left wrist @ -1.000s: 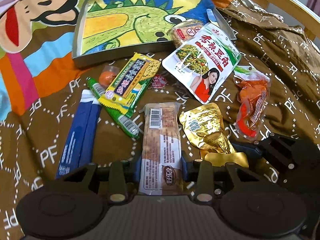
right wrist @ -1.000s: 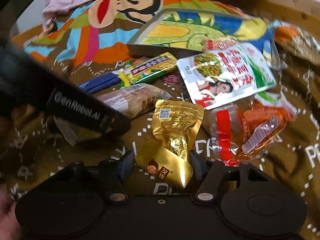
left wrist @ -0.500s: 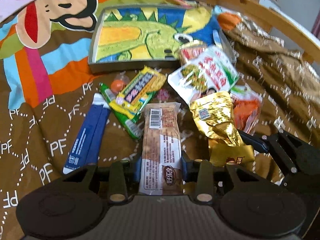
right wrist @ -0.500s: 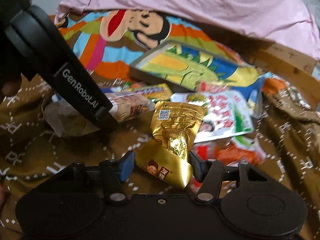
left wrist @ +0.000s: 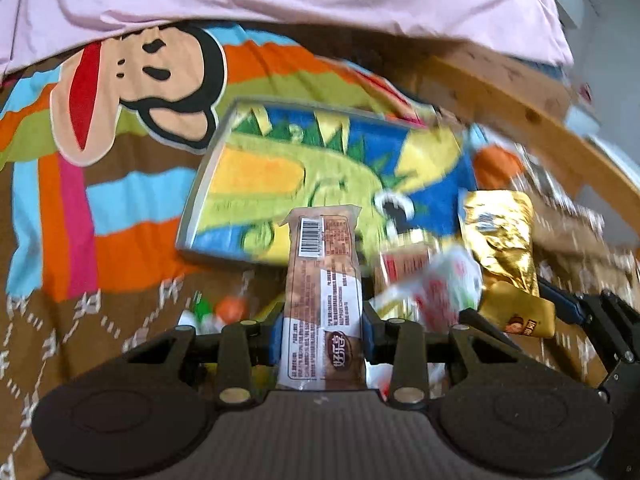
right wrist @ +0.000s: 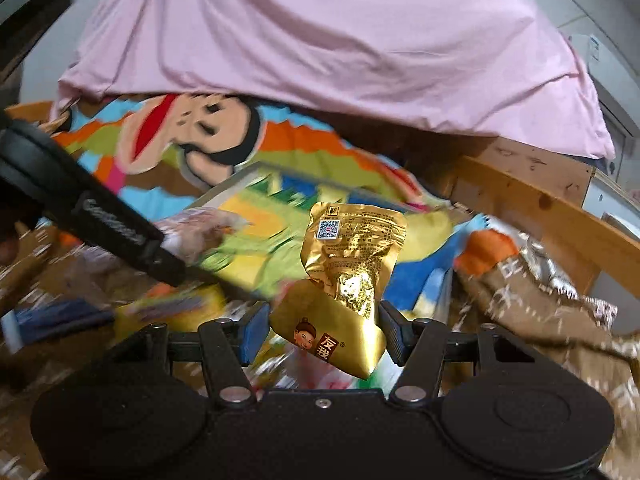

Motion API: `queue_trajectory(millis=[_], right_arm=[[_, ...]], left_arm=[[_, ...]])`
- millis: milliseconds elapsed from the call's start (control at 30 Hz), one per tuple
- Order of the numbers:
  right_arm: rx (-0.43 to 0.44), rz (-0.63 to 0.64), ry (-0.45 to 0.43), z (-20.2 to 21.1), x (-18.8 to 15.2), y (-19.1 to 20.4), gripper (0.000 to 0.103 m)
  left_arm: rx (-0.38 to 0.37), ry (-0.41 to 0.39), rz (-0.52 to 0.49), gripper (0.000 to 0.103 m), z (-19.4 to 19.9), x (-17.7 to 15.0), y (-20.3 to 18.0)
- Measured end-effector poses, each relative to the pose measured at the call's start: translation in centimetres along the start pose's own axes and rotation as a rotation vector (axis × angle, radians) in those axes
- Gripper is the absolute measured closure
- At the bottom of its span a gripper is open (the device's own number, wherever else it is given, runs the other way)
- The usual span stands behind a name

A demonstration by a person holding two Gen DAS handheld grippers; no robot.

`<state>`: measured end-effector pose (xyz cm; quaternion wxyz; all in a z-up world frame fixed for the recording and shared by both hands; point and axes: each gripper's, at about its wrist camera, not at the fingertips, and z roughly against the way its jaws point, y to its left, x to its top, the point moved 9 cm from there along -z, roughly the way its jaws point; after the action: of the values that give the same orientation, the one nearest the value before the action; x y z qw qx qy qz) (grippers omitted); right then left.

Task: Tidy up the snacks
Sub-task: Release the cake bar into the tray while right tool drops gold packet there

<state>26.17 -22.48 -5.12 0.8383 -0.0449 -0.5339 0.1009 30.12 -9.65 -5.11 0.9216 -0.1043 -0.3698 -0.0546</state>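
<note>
My left gripper (left wrist: 322, 338) is shut on a long brown snack packet (left wrist: 322, 280), which is lifted off the blanket and points toward the dinosaur-print tray (left wrist: 196, 204). My right gripper (right wrist: 320, 332) is shut on the lower part of a crumpled gold pouch (right wrist: 352, 256), also held in the air in front of the tray (right wrist: 234, 182). The left wrist view shows the gold pouch (left wrist: 500, 240) at the right. In the right wrist view the brown packet (right wrist: 200, 232) shows at the left, blurred.
Several snacks lie blurred on the brown cartoon blanket (left wrist: 120, 216) below the grippers, among them a white, red and green pouch (left wrist: 444, 284) and a blue packet (right wrist: 52, 316). A pink sheet (right wrist: 320, 40) hangs behind the tray. A wooden bed rail (left wrist: 520, 112) runs along the right.
Both grippers have lifted their packets off the blanket and moved toward the tray. The views have tipped upward, so the pink sheet now fills the top.
</note>
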Motion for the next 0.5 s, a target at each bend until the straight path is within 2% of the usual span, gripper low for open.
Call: queue_trajectory(millis=[167,300,500], right_arm=[[-0.006,-0.064,-0.034,-5.5,1.5,-4.1,0.043],[-0.005,-0.065,-0.05,-9.0,1.4,-5.8,0.043],[0.034,-0.097,0.002,-13.2,0.1,-7.6,0.043]], left_arm=[[0.005,-0.05,0.041,0.063,-3.9,4.1,-0.4],[0.018,-0.09,0.023,0.063,-7.2,6.8,-0.8],[0.027,-0.084,0.038,0.063,-12.0,8.1,-1.0]])
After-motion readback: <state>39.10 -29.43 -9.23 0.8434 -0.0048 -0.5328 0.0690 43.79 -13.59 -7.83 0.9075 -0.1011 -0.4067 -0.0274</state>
